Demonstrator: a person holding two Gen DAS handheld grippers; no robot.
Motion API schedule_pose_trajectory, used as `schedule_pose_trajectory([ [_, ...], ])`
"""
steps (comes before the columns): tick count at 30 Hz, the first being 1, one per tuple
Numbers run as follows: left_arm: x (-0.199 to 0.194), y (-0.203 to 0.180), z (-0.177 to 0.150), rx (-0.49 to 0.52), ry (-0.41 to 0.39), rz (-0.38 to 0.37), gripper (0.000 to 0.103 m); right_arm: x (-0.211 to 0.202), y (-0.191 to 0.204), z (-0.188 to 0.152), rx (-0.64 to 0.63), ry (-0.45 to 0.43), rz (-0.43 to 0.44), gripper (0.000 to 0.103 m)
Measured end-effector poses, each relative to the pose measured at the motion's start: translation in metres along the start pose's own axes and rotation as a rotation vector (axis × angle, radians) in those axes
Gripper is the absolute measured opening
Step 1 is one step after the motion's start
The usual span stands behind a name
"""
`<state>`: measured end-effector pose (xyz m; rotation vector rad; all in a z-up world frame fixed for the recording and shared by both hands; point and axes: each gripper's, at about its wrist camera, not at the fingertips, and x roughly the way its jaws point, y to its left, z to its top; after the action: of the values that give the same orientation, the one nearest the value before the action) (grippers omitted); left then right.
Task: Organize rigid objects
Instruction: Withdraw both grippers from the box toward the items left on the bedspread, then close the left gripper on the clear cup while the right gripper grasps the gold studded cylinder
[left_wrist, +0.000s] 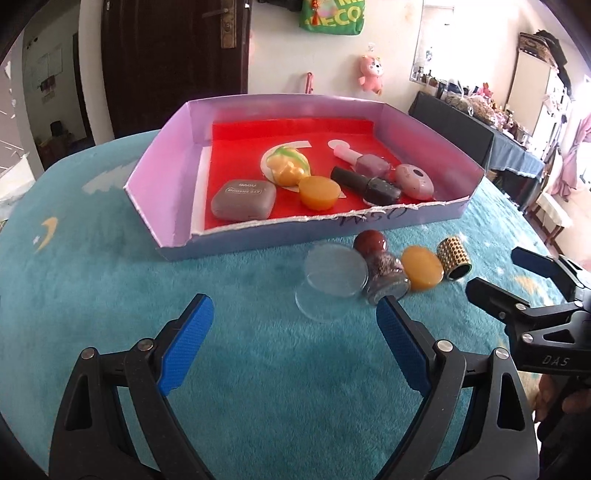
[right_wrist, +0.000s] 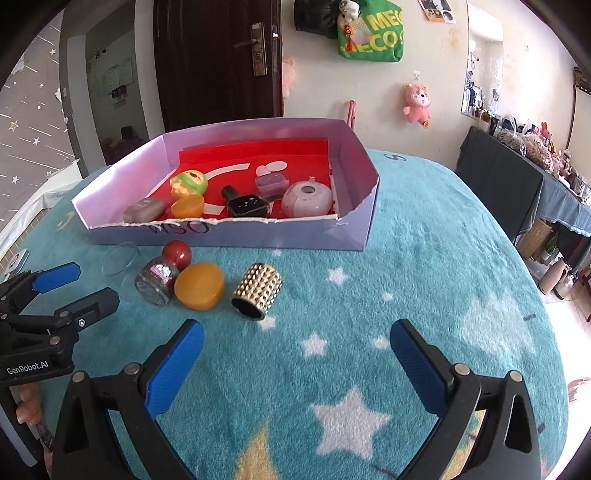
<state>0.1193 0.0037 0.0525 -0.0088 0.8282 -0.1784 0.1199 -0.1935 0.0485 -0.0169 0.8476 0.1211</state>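
Observation:
A lilac box with a red floor holds a grey case, a yellow-green toy, an orange puck, dark and pink bottles and a pink oval. On the blanket in front lie a clear disc, a red-capped glitter jar, an orange puck and a gold studded cylinder. My left gripper is open and empty near the disc. My right gripper is open and empty, short of the cylinder.
The teal star blanket covers the table. A dark door and a wall with a green bag and a pink plush are behind. A dark cabinet with clutter stands at the right.

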Motion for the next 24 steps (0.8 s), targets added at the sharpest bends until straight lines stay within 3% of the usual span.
schedule_pose_trajectory([
  [11,0.014,-0.002,0.019,0.032,0.025,0.026,0.090,0.016,-0.007,0.019,0.032,0.038,-0.016,0.103],
  [24,0.023,0.001,0.015,0.060,0.041,0.072,0.090,0.028,-0.014,0.020,0.054,0.087,-0.013,0.103],
])
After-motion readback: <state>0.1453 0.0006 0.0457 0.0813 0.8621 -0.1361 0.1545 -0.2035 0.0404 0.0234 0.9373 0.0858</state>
